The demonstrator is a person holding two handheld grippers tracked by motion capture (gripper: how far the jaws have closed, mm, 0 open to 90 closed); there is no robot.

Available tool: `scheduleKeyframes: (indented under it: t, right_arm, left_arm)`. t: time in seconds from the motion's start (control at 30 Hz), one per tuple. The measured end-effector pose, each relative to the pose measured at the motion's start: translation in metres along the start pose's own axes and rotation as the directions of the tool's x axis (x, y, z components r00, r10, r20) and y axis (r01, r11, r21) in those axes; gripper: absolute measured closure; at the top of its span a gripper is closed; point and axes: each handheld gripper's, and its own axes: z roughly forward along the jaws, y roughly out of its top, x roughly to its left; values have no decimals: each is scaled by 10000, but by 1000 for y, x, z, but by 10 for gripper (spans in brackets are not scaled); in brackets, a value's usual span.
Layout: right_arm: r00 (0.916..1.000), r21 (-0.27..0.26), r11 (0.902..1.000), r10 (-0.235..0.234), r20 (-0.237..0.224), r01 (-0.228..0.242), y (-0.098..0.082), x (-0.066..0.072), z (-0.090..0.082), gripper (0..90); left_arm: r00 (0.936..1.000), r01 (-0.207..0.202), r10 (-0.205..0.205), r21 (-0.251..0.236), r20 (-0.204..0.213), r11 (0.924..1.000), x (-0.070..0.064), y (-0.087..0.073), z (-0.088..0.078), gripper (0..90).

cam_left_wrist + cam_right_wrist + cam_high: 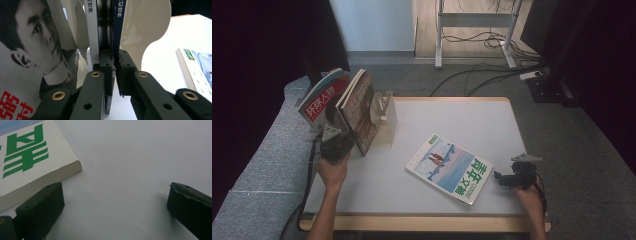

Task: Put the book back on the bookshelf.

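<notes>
One thin, floppy brown-covered magazine [361, 111] stands tilted against the cream bookend rack [384, 117] at the table's far left, pinched near its lower edge by the left gripper [343, 143]; gripping by the spine would stiffen it. Right gripper [498, 176] rests spread wide beside the flat green-titled magazine [449, 167].

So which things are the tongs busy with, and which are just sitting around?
In the job:
- left tongs, shut on the dark magazine
- cream book stand
- red magazine, leaning at the stand
- green-lettered magazine, flat on the table
- right tongs, open beside it

Just around:
- cables on the floor
- desk legs
</notes>
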Motion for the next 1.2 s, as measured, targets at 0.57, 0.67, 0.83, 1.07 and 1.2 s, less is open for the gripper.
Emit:
scheduleKeyframes:
  t: [0.57, 0.67, 0.83, 1.07, 1.2]
  right_arm:
    - [10000, -3, 10000, -5, 5, 5, 0, 0, 0, 5]
    - [10000, -5, 10000, -4, 7, 4, 0, 0, 0, 5]
    - [10000, -5, 10000, -3, 8, 3, 0, 0, 0, 5]
    - [10000, -7, 10000, -3, 3, 3, 0, 0, 0, 5]
    - [10000, -8, 10000, -2, 1, 2, 0, 0, 0, 5]
  left_arm:
    - [9998, -14, 14, -7, 217, 10000, 0, -2, -5, 771]
    - [9997, -192, 191, 31, 145, 9998, -1, -3, -10, 738]
    - [9991, -420, 420, 126, 49, 9990, -2, -8, -20, 655]
    - [9945, -743, 692, 623, 791, 9953, -10, -20, -25, 462]
    - [9852, -929, 801, 788, 1515, 9926, -14, -28, -25, 351]
